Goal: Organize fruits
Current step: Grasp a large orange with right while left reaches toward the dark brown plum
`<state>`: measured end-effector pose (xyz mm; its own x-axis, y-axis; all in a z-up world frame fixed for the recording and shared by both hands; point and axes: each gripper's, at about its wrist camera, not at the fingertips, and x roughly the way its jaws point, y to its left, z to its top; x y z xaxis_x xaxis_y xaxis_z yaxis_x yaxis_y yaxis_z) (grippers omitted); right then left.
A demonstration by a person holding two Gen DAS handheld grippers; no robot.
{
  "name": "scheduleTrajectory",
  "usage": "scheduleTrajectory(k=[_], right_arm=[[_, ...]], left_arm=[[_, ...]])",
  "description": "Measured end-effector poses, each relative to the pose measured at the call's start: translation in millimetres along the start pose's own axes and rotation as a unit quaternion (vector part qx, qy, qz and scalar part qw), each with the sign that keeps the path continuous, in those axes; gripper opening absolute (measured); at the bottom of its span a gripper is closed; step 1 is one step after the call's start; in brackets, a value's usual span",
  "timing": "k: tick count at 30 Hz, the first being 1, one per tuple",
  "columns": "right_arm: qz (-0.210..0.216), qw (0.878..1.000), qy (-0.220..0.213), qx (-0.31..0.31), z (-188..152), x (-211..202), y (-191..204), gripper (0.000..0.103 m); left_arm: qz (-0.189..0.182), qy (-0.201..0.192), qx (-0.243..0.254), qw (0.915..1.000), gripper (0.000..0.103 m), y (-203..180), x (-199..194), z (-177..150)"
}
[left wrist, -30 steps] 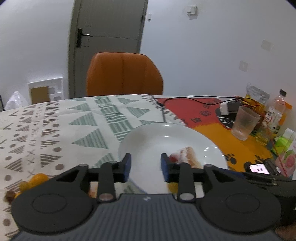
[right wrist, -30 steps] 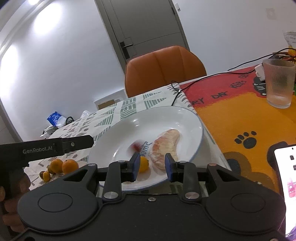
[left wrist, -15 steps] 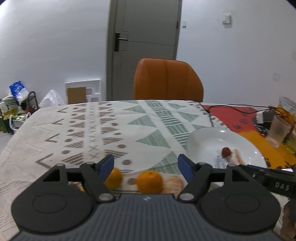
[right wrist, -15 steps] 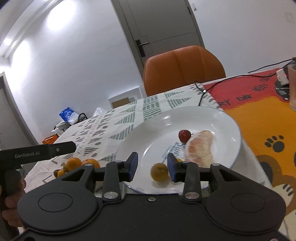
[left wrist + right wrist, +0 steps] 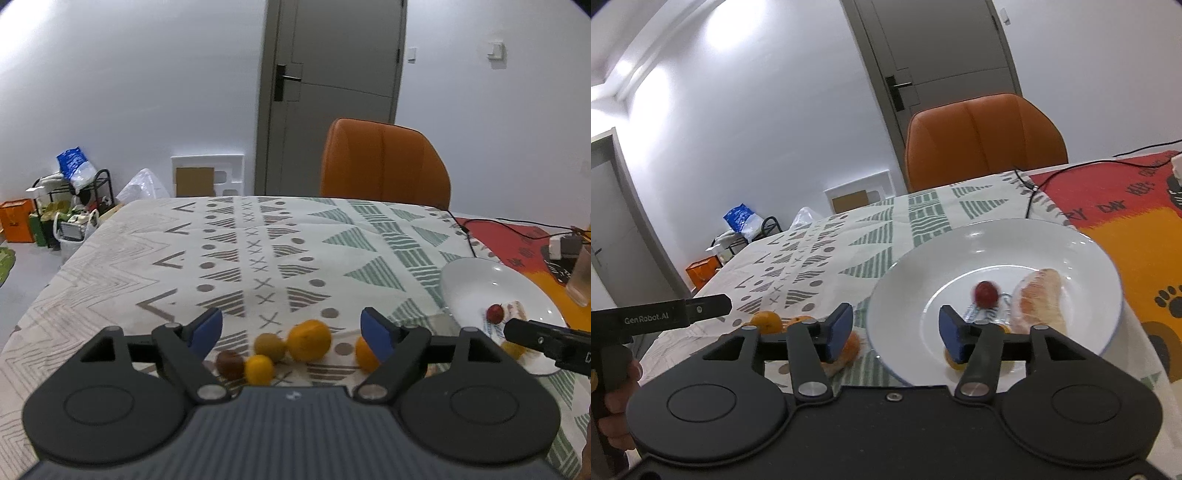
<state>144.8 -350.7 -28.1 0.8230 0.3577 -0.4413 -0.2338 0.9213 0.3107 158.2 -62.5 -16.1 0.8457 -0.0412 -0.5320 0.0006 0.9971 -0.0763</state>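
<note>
Over the patterned tablecloth (image 5: 258, 236), left gripper (image 5: 291, 330) has just been opening, empty above the big round orange mandarin (image 5: 309, 340); I'd centre before squeezing. Right gripper (image 5: 894, 328) has also just opened, empty by the white ceramic plate (image 5: 1071, 243).

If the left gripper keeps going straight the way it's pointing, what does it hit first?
Probably the loose fruit on the tablecloth: the open left gripper points down at the big orange and the small greenish fruit beside it. Depth is hard to judge.

The red fruit (image 5: 986, 292) on the plate (image 5: 901, 295) is blurred. The right gripper's (image 5: 896, 332) finger hides most of a small orange fruit (image 5: 952, 363). The cup (image 5: 583, 277) is cut off at the right edge.
</note>
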Motion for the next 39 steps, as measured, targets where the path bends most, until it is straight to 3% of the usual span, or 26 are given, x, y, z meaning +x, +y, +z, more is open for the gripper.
scheduleTrajectory(k=[24,39], right_arm=[[0.037,0.997,0.042,-0.057,-4.3,42.8,59.2,0.053],[0.033,0.994,0.068,-0.085,-6.4,74.2,77.3,0.053]], left_arm=[[0.031,0.016,-0.062,0.9975,0.08,64.8,7.0,-20.8],[0.012,0.022,-0.081,0.9964,0.07,80.5,16.7,-28.1]])
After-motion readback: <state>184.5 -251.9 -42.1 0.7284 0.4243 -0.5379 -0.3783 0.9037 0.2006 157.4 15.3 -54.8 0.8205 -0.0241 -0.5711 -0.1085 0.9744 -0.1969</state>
